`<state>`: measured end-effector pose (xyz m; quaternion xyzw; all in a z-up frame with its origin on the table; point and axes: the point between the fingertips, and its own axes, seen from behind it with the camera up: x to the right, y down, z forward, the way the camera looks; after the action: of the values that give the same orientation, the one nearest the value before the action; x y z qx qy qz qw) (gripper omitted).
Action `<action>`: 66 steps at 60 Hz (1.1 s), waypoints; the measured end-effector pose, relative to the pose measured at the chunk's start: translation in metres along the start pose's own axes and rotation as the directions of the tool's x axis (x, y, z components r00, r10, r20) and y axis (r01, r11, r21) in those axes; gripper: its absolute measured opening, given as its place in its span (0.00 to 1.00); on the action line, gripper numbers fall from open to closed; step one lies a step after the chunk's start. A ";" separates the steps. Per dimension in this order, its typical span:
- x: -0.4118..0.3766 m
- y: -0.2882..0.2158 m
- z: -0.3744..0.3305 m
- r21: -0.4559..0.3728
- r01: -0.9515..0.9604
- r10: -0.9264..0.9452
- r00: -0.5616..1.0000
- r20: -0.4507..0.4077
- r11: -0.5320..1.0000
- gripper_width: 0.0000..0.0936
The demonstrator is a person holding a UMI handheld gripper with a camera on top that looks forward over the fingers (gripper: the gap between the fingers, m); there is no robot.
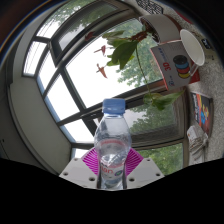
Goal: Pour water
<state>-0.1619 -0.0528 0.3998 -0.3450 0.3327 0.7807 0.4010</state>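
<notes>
A clear plastic water bottle (112, 145) with a blue cap and a pale label with red print stands upright between my fingers. My gripper (112, 165) is shut on the bottle; both magenta pads (92, 159) press on its sides around the label. The bottle is lifted, with a window behind it. A white paper cup (186, 58) with a coloured print appears tilted, up and to the right of the bottle, well beyond the fingers.
A large window with white frames (70, 75) fills the background. A green leafy plant (130, 45) hangs near it. A surface with papers or boxes (200, 105) lies to the right, below the cup.
</notes>
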 end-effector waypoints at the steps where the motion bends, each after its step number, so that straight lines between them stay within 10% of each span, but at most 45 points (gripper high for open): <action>1: 0.002 -0.009 0.000 0.011 -0.040 0.040 0.999 0.007 0.999 0.30; 16: 0.070 -0.121 -0.013 0.184 -0.442 0.442 0.896 0.044 0.878 0.30; 33: 0.087 -0.126 -0.015 0.164 -0.426 0.436 0.899 -0.030 0.890 0.30; 50: -0.079 -0.094 0.037 -0.066 0.359 -0.357 0.933 0.042 0.931 0.30; 66: -0.175 -0.154 0.040 -0.038 0.986 -0.987 0.160 -0.021 0.160 0.30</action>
<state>0.0360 -0.0198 0.5253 -0.4972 0.0322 0.3300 0.8018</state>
